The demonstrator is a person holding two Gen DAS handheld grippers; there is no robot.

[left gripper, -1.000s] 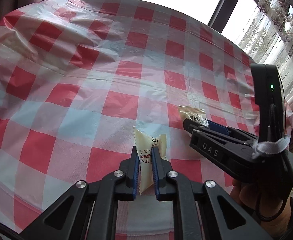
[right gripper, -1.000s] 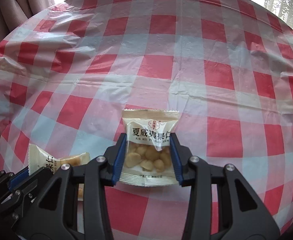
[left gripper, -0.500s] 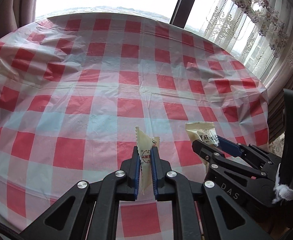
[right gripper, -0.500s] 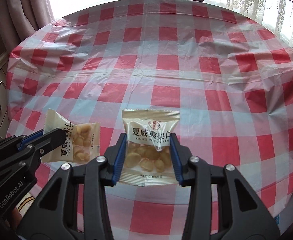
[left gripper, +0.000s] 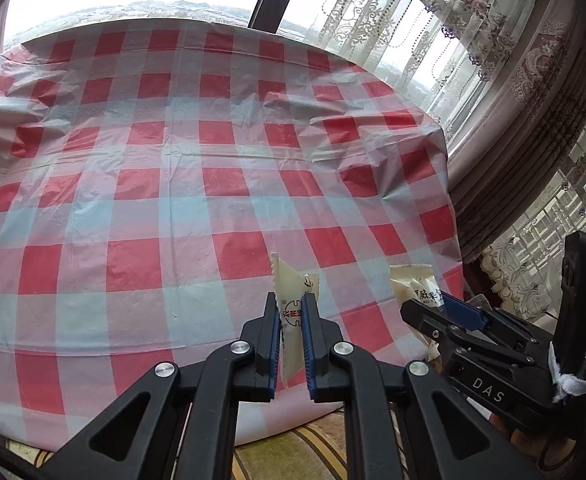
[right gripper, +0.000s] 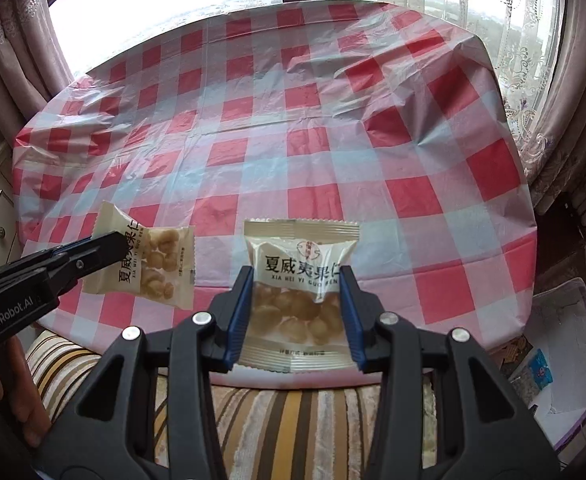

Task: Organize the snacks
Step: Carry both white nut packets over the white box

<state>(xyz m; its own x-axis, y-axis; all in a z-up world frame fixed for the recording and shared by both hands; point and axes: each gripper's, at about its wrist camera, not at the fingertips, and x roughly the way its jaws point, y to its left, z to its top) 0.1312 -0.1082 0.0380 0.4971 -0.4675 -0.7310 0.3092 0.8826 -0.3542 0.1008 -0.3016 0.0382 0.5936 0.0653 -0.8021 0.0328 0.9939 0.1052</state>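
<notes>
**Two nut packets held in the air near the table edge**

The left gripper [left gripper: 291,344] is clamping a small cream packet [left gripper: 293,312] edge-on between its blue pads. The right gripper [right gripper: 295,312] is gripping a second packet of nuts [right gripper: 299,292] by its two sides, with the printed face toward the camera. Both packets are hanging in the air above the near edge of the checked tablecloth [left gripper: 181,184], not resting on it.

The carrying step seems to be in hand. The next move probably calls for finding a place to put the packets and lowering them there together.

Only the right wrist view is showing a white tray-like container [right gripper: 565,344] low on the right, beside the table, and a striped seat [right gripper: 293,420] below. The left view is showing its packet only as a thin edge.
</notes>
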